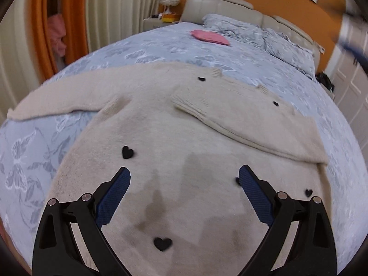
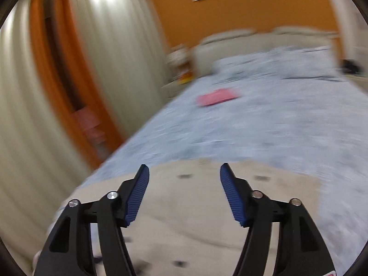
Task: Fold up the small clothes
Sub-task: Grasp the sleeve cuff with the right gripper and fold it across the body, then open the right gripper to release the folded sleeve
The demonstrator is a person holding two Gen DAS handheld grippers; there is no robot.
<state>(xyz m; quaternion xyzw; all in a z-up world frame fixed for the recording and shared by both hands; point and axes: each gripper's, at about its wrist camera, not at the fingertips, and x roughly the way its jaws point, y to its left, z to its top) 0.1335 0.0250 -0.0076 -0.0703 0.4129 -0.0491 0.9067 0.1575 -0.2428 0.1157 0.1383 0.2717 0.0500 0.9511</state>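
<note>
A cream fluffy sweater point(image 1: 174, 138) with small black hearts lies spread on the bed. One sleeve point(image 1: 230, 112) is folded across its body, and the other sleeve point(image 1: 66, 94) stretches out to the left. My left gripper point(image 1: 184, 174) is open and empty, just above the sweater's body. My right gripper point(image 2: 184, 172) is open and empty over the sweater point(image 2: 195, 211); that view is blurred by motion.
The bed has a blue-grey floral cover point(image 1: 161, 46). A folded pink cloth point(image 1: 210, 37) lies near the pillows point(image 1: 253, 32) and shows in the right wrist view point(image 2: 216, 97). Orange and cream curtains point(image 1: 69, 23) hang at the left. A nightstand point(image 1: 161, 20) stands by the headboard.
</note>
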